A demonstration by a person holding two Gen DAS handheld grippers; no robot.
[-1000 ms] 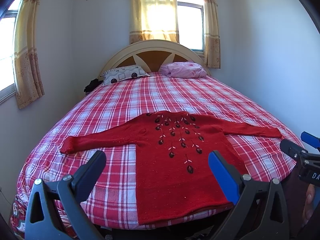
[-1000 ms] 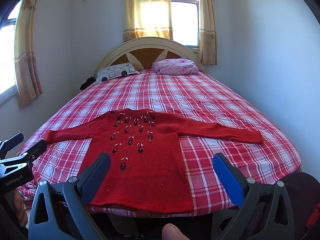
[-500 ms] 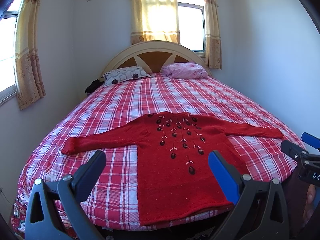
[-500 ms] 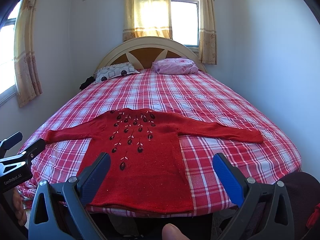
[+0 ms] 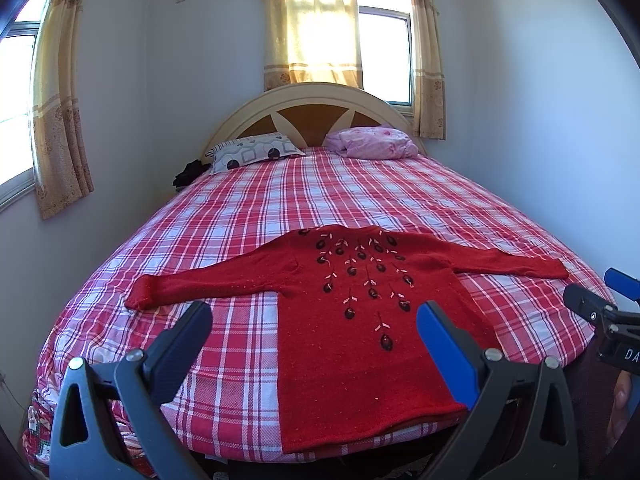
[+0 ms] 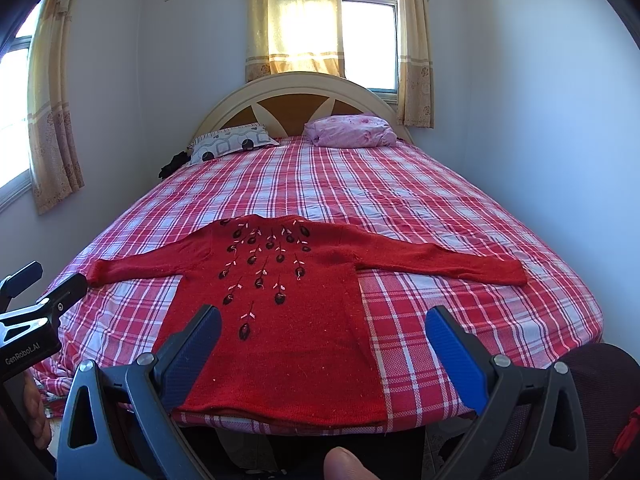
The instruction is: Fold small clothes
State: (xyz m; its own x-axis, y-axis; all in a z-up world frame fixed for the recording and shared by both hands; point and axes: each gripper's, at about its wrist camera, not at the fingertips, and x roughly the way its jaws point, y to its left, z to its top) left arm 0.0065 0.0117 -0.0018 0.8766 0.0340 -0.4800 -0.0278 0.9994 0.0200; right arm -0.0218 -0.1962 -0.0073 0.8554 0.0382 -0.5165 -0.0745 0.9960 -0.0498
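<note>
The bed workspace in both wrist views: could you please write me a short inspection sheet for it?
Surface: bed with red plaid sheet, smooth.
Job's things: red sweater lies flat near the foot edge, front up, both sleeves spread out, unfolded.
Clutter: patterned pillow, pink bundle and a dark item at the headboard, away from the sweater.
Grippers: left hand-held gripper and right hand-held gripper open, above the foot edge, holding nothing.
Cables: nothing seen.
Surroundings: curved headboard, curtained windows, plain walls.

Your left gripper (image 5: 312, 338) and right gripper (image 6: 324, 340) hang level side by side, jaws spread wide, nothing between them.
</note>
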